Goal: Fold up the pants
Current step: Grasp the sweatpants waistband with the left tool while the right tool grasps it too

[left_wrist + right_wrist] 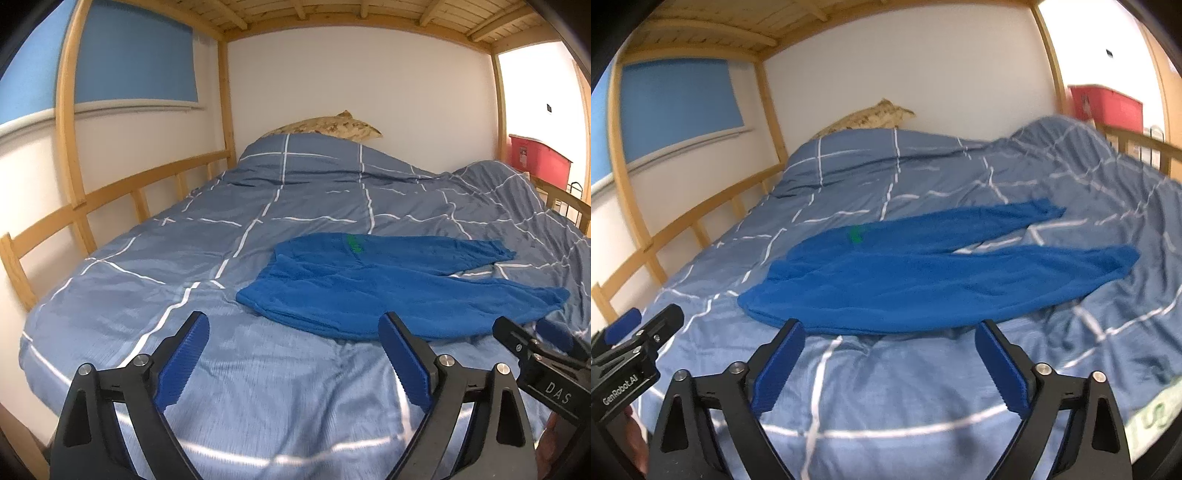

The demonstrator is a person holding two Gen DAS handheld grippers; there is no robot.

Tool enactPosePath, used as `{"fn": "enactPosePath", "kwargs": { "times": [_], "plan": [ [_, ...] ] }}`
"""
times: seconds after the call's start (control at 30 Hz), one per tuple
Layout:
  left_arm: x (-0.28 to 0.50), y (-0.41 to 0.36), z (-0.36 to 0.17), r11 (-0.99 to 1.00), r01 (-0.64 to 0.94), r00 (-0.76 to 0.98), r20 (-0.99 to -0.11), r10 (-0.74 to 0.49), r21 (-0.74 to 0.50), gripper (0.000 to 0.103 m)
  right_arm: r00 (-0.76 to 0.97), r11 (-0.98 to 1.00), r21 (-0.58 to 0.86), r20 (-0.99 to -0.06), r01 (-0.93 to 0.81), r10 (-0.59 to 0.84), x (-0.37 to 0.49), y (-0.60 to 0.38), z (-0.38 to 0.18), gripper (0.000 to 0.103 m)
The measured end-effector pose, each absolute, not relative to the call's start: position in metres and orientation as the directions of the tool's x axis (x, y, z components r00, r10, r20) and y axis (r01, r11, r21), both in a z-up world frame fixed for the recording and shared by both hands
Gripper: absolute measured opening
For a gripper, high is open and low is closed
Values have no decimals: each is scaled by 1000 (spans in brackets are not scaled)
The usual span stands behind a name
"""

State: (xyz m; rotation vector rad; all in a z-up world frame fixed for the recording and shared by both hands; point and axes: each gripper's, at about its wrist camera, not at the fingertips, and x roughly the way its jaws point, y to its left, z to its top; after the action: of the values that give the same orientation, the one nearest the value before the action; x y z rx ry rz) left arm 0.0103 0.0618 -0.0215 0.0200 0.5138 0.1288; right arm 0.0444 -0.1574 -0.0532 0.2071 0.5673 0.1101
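**Both grippers open over the bed, pants lying flat and untouched**

So the left gripper (293, 343) had its blue pads (183, 360) spread wide with nothing between them, hovering over the duvet (147, 258) near the foot edge. The right gripper (888, 349) was the same deal, fingers wide apart and empty, just short of the pants (923, 273).

The left view caught the right gripper poking in at the lower right corner, next to the near pant leg. The right view showed the left one at its lower left with "GenRobot.AI" printed on it, plus a strip of greenish fabric at the bottom right that the left view missed.

The blue pants lay flat near the foot of the bed, long axis running sideways across it: waistband to the left, both legs pointing right and splitting into a narrow V. A small green tag (355, 244) sat on the far side near the waist.

Around it: blue-grey duvet with white grid lines, a patterned pillow (328, 127) at the head, wooden bunk frame (66, 122) with slats overhead, white wall, blue blind (135, 55), red bin (537, 158) on the right
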Motion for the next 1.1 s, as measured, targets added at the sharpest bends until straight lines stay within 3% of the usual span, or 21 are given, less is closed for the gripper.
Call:
{"fn": "enactPosePath", "kwargs": {
  "times": [0.27,0.53,0.73,0.87,1.1],
  "plan": [
    [71,89,-48,990,-133,812,-569,133,42,78,773,937,350,-594,1,221,89,-137,-89,80],
    [126,116,-87,988,-134,723,-689,49,-71,60,710,894,445,-646,52,281,121,-123,-119,72],
    [154,131,-106,970,-164,676,-737,-20,-177,55,688,874,480,-660,79,301,132,-121,-133,69],
    [168,139,-119,961,-184,634,-772,-45,-207,46,686,870,483,-665,96,293,140,-120,-136,69],
    [188,153,-136,927,-236,594,-798,-99,-292,45,670,866,478,-691,145,269,154,-125,-146,59]
  ]
}}
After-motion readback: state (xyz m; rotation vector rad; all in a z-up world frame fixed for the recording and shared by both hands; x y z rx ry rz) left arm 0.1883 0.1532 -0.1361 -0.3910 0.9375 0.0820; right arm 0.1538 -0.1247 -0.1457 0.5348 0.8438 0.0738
